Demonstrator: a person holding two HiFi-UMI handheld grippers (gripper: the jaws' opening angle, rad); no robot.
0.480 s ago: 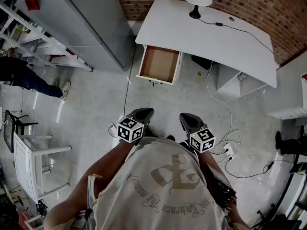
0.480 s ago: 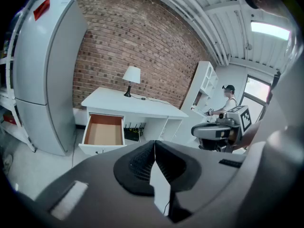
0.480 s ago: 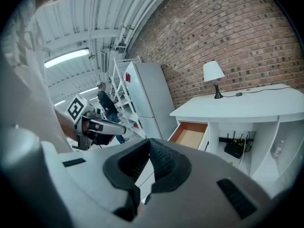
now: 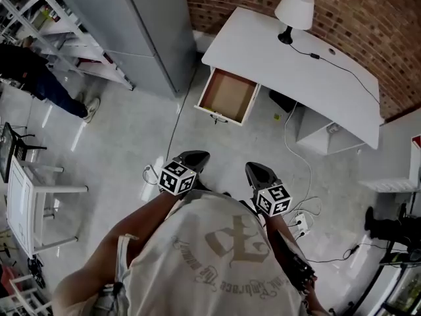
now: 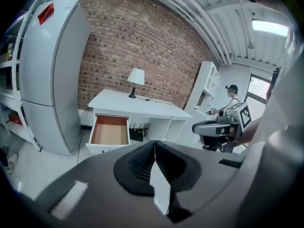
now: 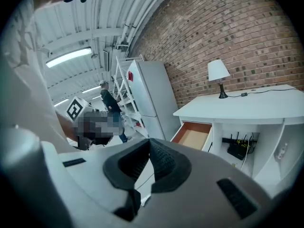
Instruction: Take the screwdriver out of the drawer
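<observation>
Progress is slight, judging by the head view: the drawer (image 4: 205, 92) stands pulled out of the white desk (image 4: 296, 64), but the person is well apart from it, across bare pale floor. The left gripper (image 4: 196, 155) and right gripper (image 4: 256, 170) are held close to the body, pointing toward the desk. The drawer is a shallow box with a flat brown wooden bottom and white walls. No screwdriver can be made out in it from here. The approach, the reach in, the grasp and the lift are all left to do.

In the left gripper view the dark ribbed pads meet along a thin seam with nothing between them. The drawer's bottom looks matt and bare as far as it shows. A red brick wall (image 5: 142, 37) and a white-shaded lamp (image 5: 136, 77) rise behind the desk.

In the right gripper view the textured black pads likewise touch, holding nothing. The drawer shows only from its side, its contents hidden.
</observation>
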